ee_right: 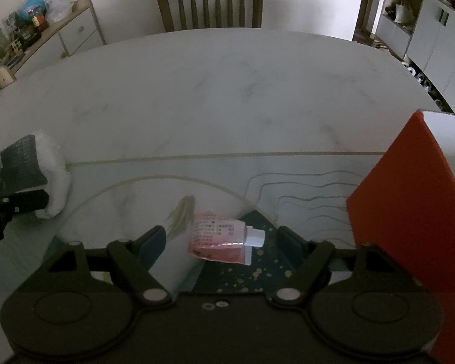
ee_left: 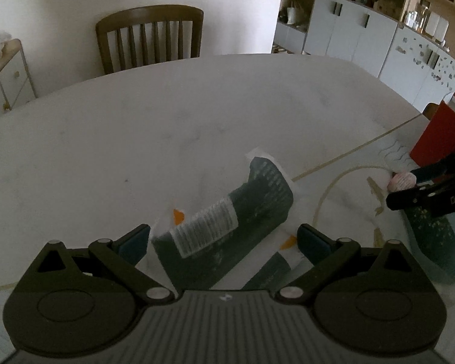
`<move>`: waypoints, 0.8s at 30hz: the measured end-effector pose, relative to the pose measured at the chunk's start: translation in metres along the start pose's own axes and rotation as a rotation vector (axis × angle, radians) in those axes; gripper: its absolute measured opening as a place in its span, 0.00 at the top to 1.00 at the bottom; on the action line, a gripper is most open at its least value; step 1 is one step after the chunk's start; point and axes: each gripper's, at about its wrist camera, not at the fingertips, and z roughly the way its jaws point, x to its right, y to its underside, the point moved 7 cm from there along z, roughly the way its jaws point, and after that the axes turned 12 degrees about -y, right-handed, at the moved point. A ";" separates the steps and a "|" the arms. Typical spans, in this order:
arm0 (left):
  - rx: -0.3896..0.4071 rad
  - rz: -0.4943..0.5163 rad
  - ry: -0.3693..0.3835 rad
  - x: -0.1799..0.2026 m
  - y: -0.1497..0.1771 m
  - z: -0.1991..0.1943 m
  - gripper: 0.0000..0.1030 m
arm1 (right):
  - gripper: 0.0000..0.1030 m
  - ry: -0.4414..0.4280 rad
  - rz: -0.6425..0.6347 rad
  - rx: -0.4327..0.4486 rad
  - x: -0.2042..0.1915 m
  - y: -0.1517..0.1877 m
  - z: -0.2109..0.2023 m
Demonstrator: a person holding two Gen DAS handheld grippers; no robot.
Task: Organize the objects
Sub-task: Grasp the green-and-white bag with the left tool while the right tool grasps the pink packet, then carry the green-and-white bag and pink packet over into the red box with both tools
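left gripper (ee_left: 223,241) spread around dark sachet (ee_left: 227,227) on table (ee_left: 136,139) | right gripper (ee_right: 221,242) spread over pink tube (ee_right: 218,236) | centre tube body, squeeze gently, clear red box (ee_right: 409,212)

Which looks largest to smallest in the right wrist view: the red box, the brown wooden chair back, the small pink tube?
1. Red box, though nearness to the camera enlarges it.
2. Brown wooden chair back.
3. Small pink tube.
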 end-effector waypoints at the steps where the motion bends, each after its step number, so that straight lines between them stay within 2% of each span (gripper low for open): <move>1: 0.003 -0.002 -0.002 0.000 0.000 -0.001 0.07 | 0.24 0.001 0.001 0.000 0.000 0.001 0.001; 2: 0.004 -0.006 0.001 0.001 -0.001 -0.002 0.14 | 0.24 0.003 0.002 0.002 0.000 0.002 0.001; 3: 0.002 -0.010 0.002 0.001 -0.001 -0.002 0.17 | 0.25 0.004 0.001 0.005 0.000 0.001 0.001; 5: 0.005 -0.015 0.005 0.002 -0.001 -0.004 0.29 | 0.25 0.002 0.000 0.008 -0.001 0.002 0.002; 7: 0.012 -0.016 0.000 0.003 0.000 -0.006 0.34 | 0.29 0.007 -0.006 0.008 -0.001 -0.001 0.004; 9: 0.014 -0.022 0.001 0.005 0.000 -0.007 0.38 | 0.37 0.008 -0.012 0.010 0.000 -0.001 0.004; 11: 0.009 -0.029 0.011 0.007 -0.001 -0.009 0.48 | 0.46 0.013 -0.018 0.014 0.000 -0.002 0.003; 13: 0.001 -0.033 0.012 0.009 -0.001 -0.010 0.51 | 0.52 0.015 -0.016 0.017 0.001 -0.001 0.002; 14: 0.001 -0.035 0.016 0.011 0.000 -0.011 0.55 | 0.52 0.013 -0.014 0.019 0.001 -0.001 0.001; 20: -0.017 -0.052 0.019 0.023 0.002 -0.019 0.67 | 0.53 0.006 -0.012 0.030 -0.002 0.006 -0.008; 24: -0.027 -0.063 0.029 0.034 0.005 -0.026 0.69 | 0.53 0.023 -0.025 0.014 -0.006 0.009 -0.024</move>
